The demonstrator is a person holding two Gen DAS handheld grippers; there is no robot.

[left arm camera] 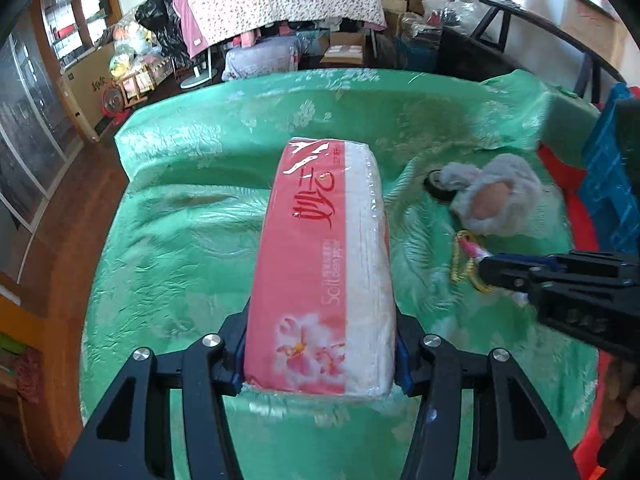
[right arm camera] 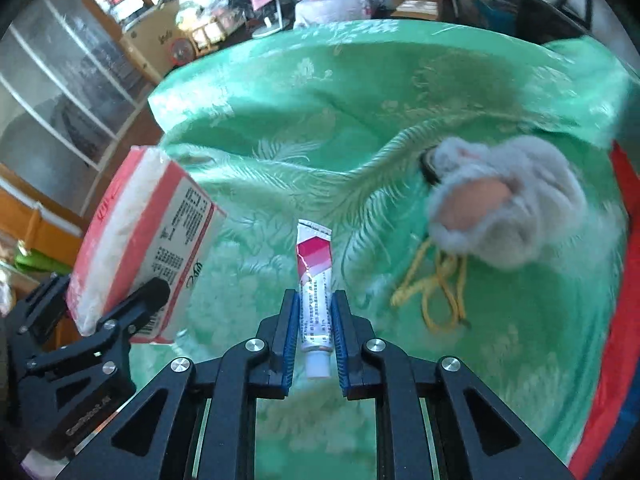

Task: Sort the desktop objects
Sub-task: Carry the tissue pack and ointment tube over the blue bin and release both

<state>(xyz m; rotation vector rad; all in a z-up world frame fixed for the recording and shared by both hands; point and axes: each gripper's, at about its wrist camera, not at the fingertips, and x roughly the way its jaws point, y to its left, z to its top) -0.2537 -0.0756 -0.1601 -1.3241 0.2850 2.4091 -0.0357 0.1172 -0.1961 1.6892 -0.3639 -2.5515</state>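
Left gripper (left arm camera: 320,356): the fingers (left arm camera: 230,360) are set at a medium width and clamp the near end of a pink-and-white tissue pack (left arm camera: 324,264). The blue pads press against both long sides of the pack. The pack extends straight ahead of the fingers, printed pink face up, clear of the green cloth (left arm camera: 192,240) below it.

Right gripper (right arm camera: 314,320): the fingers (right arm camera: 289,336) are drawn narrow and grip a small tube (right arm camera: 314,280) between the blue pads. The white cap end of the tube points back toward the camera, just inside the fingers. The crimped end, striped pink and red, projects ahead of the fingertips.

Ahead and to the right of the right fingers, a yellow cord (right arm camera: 436,292) lies in loops on the green cloth. Just beyond the cord lies a fluffy white toy (right arm camera: 508,204) with a pinkish oval patch; the cord reaches its lower edge. A dark round item (right arm camera: 428,168) touches the far left side of the toy; its type cannot be determined.

To the left of the right fingers, the other gripper and its tissue pack appear at about the same level.

The green cloth, with a woven feather pattern, covers the bench. A red edge (right arm camera: 616,320) shows at the right of the cloth. Well right of the left fingers stands a blue crate (left arm camera: 612,184).
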